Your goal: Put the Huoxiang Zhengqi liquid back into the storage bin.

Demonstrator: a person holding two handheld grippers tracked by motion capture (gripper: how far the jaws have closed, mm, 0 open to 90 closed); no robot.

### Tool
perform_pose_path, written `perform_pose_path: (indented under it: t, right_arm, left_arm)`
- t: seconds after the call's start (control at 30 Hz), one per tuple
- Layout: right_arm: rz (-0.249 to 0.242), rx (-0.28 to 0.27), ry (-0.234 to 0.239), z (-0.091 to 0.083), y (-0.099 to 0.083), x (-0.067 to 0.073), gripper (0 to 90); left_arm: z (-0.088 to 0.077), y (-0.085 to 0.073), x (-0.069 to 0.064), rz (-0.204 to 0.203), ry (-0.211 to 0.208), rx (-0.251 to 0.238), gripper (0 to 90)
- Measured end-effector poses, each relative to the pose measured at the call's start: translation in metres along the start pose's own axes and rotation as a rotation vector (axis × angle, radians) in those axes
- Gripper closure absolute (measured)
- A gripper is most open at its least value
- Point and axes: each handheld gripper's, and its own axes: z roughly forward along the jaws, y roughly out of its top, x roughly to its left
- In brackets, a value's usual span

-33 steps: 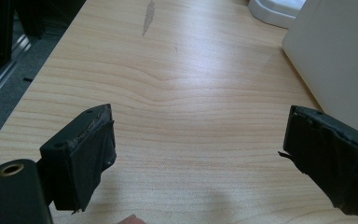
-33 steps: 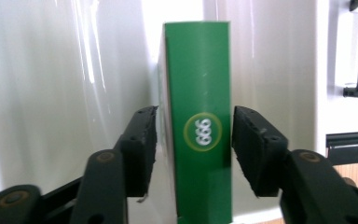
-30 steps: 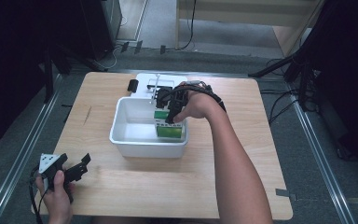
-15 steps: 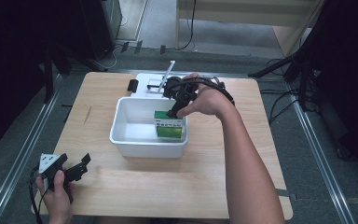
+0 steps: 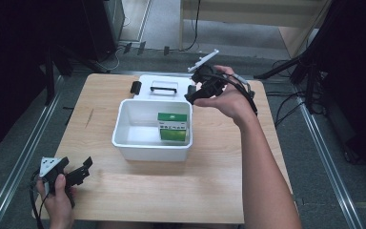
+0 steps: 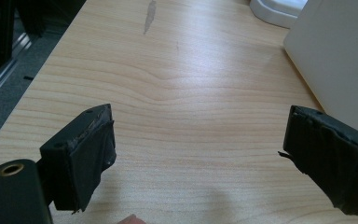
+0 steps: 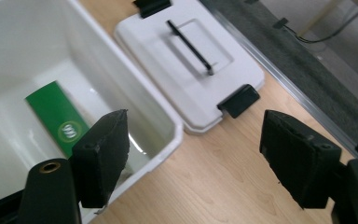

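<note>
A white bin [image 5: 148, 149] stands mid-table with a green carton [image 5: 173, 128] upright against its right wall. My right gripper [image 5: 191, 97] hovers over the bin's far right corner. Its jaws have just been opening and now stand open with nothing between them. In the right gripper view, the right gripper [image 7: 191, 158] looks down on the bin's rim [image 7: 170, 123], the carton [image 7: 58, 116] and the bin's white lid [image 7: 191, 56]. My left gripper [image 5: 82, 170] rests open at the table's near left; the left gripper [image 6: 196, 158] has only bare wood between its jaws.
The lid [image 5: 164, 88], with a black handle and black latches, lies flat behind the bin at the table's far edge. The bin's outer wall [image 6: 340, 56] stands to the right of my left gripper. Metal rails run along both sides of the table.
My right hand has lifted out of the bin and drawn back to the far right. Its jaws have opened, leaving the green carton standing inside. The left hand has kept still.
</note>
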Motion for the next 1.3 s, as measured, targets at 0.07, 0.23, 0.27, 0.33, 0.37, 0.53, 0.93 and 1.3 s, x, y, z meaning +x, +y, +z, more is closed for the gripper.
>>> perform_pose_path:
  t: [0.07, 0.23, 0.27, 0.33, 0.37, 0.53, 0.93, 1.3]
  right_arm:
    - [0.103, -0.037, -0.038, -0.003, -0.011, -0.011, 20.3]
    - [0.193, -0.086, -0.107, -0.007, -0.025, -0.022, 21.2]
    - [0.262, -0.108, -0.126, -0.008, -0.035, -0.028, 19.0]
    - [0.283, -0.112, -0.128, -0.008, -0.039, -0.03, 17.7]
    - [0.315, -0.118, -0.133, -0.008, -0.045, -0.033, 15.8]
    - [0.385, -0.126, -0.138, -0.008, -0.075, -0.041, 8.0]
    - [0.467, -0.219, -0.206, -0.017, -0.13, -0.046, 0.0]
    - [0.515, -0.29, -0.246, -0.025, -0.188, -0.045, 0.0]
  left_arm:
    - [0.0, 0.0, 0.0, -0.001, 0.001, -0.004, 9.6]
    - [0.0, 0.0, 0.0, -0.002, 0.0, -0.006, 9.6]
    - [0.0, 0.0, 0.0, 0.0, -0.001, -0.003, 9.6]
    - [0.0, 0.0, 0.0, -0.001, -0.001, -0.004, 9.6]
    - [0.0, 0.0, 0.0, -0.001, 0.0, -0.004, 9.6]
    - [0.0, 0.0, 0.0, 0.002, 0.002, -0.005, 9.6]
    - [0.0, 0.0, -0.001, 0.006, 0.0, -0.003, 9.6]
    - [0.0, 0.0, -0.001, 0.011, 0.003, 0.0, 9.6]
